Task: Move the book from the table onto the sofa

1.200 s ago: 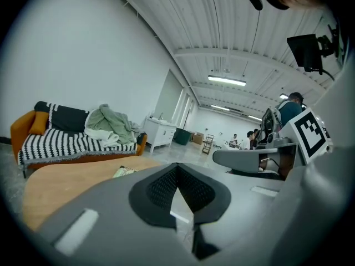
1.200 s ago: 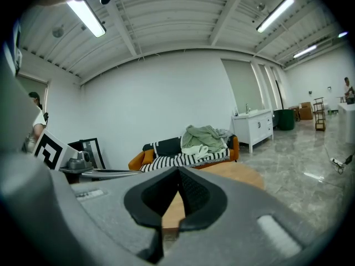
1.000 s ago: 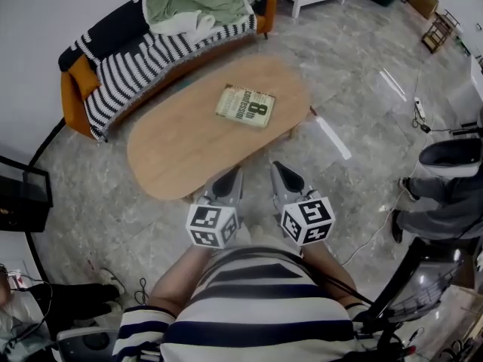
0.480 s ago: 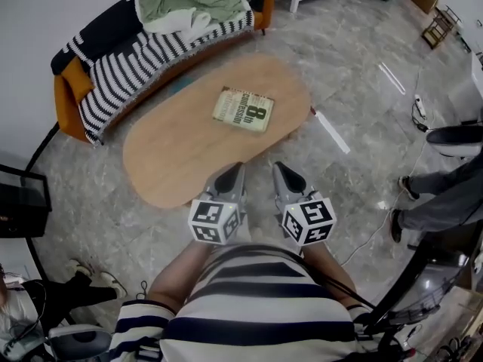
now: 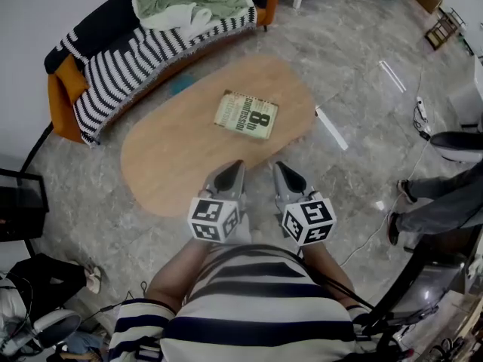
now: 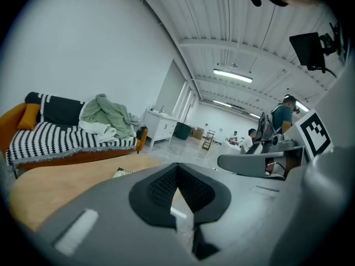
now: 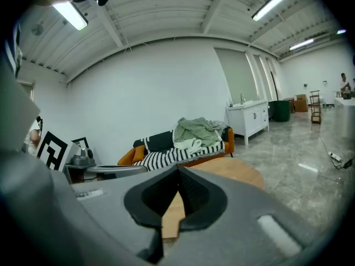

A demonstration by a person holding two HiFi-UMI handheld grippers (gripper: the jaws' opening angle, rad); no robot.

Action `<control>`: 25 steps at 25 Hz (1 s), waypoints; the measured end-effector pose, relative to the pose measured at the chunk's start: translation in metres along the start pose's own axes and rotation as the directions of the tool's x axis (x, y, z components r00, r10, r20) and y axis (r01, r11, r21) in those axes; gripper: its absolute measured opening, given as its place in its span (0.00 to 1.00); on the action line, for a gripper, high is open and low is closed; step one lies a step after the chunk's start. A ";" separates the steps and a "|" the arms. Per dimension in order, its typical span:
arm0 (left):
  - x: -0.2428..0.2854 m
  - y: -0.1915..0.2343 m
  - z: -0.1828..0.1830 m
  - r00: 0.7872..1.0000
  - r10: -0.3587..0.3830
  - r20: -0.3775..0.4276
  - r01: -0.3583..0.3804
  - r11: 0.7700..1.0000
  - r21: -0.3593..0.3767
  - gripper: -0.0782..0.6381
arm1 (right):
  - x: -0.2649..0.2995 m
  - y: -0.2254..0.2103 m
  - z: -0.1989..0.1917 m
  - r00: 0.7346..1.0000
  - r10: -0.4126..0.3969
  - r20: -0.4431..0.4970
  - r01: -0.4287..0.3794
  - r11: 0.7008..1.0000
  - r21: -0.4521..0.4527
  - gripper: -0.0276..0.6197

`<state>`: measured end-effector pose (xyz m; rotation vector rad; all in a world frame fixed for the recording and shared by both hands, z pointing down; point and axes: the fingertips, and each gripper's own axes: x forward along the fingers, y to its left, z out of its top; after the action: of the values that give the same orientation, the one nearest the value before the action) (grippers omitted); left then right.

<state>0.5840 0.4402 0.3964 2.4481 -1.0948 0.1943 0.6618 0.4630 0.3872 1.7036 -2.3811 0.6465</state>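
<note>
Over grey marble floor (image 5: 362, 89), bring left claw (image 5: 235, 166) and right claw (image 5: 278, 167), both pressed together and empty, to oval desk (image 5: 173, 157), spread them, then pinch paperback book (image 5: 246, 115) by its near edge.

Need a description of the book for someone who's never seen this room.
Find the oval wooden table on the grey stone floor, in front of the orange sofa with the striped throw. The book lies flat on it, right of the middle in the head view. It is the only thing on the tabletop: a pale cover with a big dark 8.
</note>
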 end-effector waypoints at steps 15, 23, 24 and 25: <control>0.041 0.053 0.021 1.000 -0.016 -0.026 0.016 1.000 -0.014 0.12 | 0.075 -0.004 0.019 0.999 -0.004 -0.041 0.004 1.000 -0.002 0.03; 0.053 0.082 0.020 0.999 -0.018 -0.050 0.017 1.000 -0.020 0.12 | 0.117 0.001 0.024 0.998 0.008 -0.057 -0.009 1.000 -0.026 0.03; 0.055 0.085 0.018 0.998 -0.015 -0.053 0.013 1.000 -0.024 0.12 | 0.120 0.000 0.022 0.998 0.006 -0.063 -0.008 0.999 -0.031 0.03; 0.057 0.087 0.015 0.998 -0.012 -0.057 0.010 0.999 -0.031 0.12 | 0.121 0.000 0.020 0.997 0.004 -0.072 -0.006 0.999 -0.035 0.03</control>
<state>0.5577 0.3441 0.4298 2.4055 -1.0522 0.2414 0.6226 0.3497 0.4128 1.6325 -2.3343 0.6515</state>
